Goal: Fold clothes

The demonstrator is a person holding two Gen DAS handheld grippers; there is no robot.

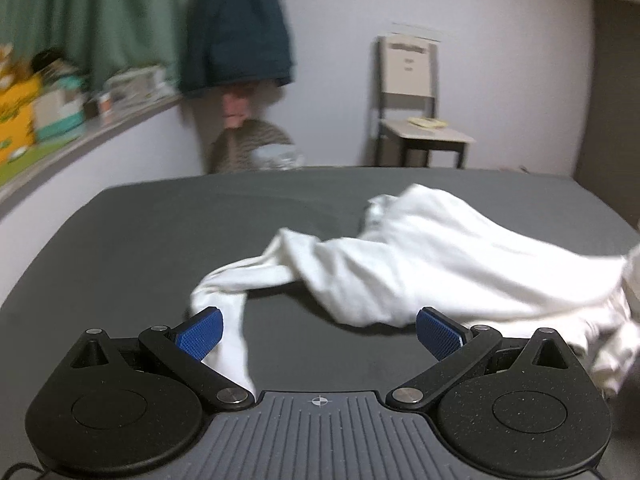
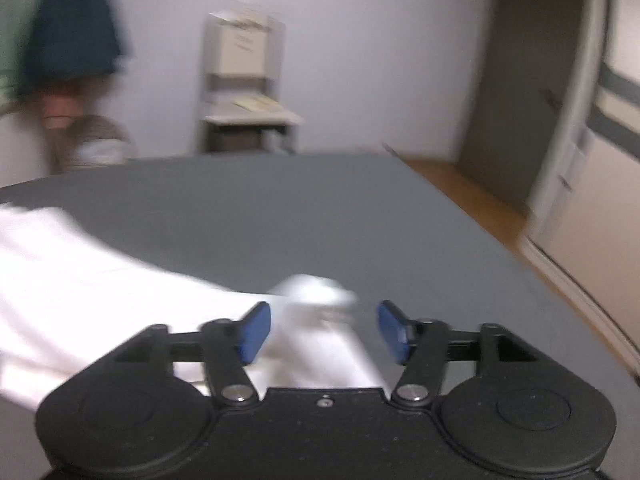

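Note:
A crumpled white garment point(image 1: 420, 264) lies on the dark grey bed point(image 1: 160, 240). One of its sleeves point(image 1: 234, 320) trails toward me along the inner side of the left blue pad point(image 1: 200, 338). My left gripper point(image 1: 320, 336) hovers low over the bed, open wide, with bare sheet between its pads. In the right wrist view, the same white garment point(image 2: 100, 280) spreads to the left, and a bunched part point(image 2: 320, 320) sits between the blue pads point(image 2: 256, 332). My right gripper point(image 2: 324, 332) is open, its pads apart from the cloth. This view is blurred.
A chair point(image 1: 416, 120) stands against the far wall beyond the bed. A dark jacket point(image 1: 240, 32) hangs by green curtains point(image 1: 88, 20), above a shelf of boxes point(image 1: 40, 120). The bed's right edge meets a wooden floor point(image 2: 480, 204) and a door point(image 2: 520, 80).

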